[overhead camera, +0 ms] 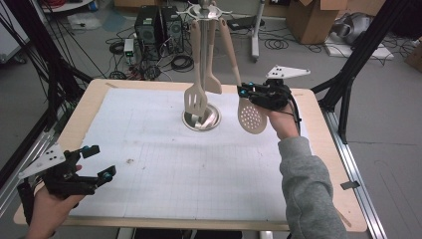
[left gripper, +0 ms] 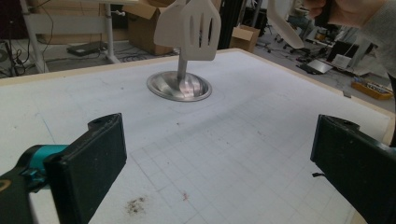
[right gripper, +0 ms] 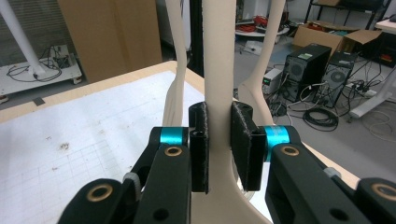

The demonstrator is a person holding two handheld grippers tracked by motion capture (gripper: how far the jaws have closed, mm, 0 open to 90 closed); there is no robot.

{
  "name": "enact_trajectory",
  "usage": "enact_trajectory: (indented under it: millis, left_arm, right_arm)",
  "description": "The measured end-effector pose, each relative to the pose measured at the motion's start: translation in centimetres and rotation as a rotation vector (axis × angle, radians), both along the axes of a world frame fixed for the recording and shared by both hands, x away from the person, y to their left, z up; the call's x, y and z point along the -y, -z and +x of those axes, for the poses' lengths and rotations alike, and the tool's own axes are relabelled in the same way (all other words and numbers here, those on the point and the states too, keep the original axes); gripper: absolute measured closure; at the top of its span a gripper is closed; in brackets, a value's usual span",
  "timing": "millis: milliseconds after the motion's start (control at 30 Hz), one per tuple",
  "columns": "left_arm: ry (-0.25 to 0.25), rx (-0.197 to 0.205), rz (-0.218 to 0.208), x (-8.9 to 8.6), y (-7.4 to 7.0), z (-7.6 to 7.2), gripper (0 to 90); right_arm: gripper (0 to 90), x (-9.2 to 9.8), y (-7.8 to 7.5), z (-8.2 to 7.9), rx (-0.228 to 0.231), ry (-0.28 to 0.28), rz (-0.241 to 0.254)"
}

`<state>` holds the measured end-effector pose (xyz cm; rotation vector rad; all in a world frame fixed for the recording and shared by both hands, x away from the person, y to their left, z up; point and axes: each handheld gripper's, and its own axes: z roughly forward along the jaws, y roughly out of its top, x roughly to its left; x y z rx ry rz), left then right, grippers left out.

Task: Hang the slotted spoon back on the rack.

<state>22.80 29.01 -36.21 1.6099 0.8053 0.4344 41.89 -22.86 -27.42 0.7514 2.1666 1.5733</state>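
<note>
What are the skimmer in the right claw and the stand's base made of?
Skimmer: likely silicone or plastic, by its matte beige, seamless, moulded-looking surface; core unknown. The right claw is clamped on its handle. Stand base: probably polished or brushed steel, by its silver dish with bright reflections.

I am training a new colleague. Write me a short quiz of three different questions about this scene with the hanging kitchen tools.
1. True or false: the right gripper is shut on the handle of the skimmer.
2. How do the jaws of the left gripper stand? A) wide open with nothing between them B) shut on the slotted spatula C) shut on the round metal base
3. Fill in: the head of the skimmer hangs ____ the table, not resting on it.

Key: 1 true; 2 A; 3 above.
</note>
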Motion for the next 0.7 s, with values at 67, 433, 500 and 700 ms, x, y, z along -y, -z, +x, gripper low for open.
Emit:
enact_trajectory:
  millis: [67, 433, 500, 700]
  left_arm:
    - [-0.003, 0.000, 0.000, -0.1, 0.0, -0.1, 3.9]
    - [-0.026, 0.002, -0.009, -0.9, -0.1, -0.7, 3.9]
    - [-0.025, 0.005, -0.006, -1.1, -0.2, -0.8, 3.9]
    - [-0.030, 0.010, -0.012, -1.3, -0.3, -0.9, 3.9]
  right_arm:
    - [78.2, -0.3, 0.1, 0.2, -0.005, 0.002, 0.001]
    - [78.2, -2.0, 0.8, 1.3, -0.016, -0.006, 0.003]
    - [78.2, -2.3, 0.8, 1.5, -0.012, -0.007, 0.001]
    - [78.1, -3.0, 1.0, 2.1, -0.012, -0.001, -0.007]
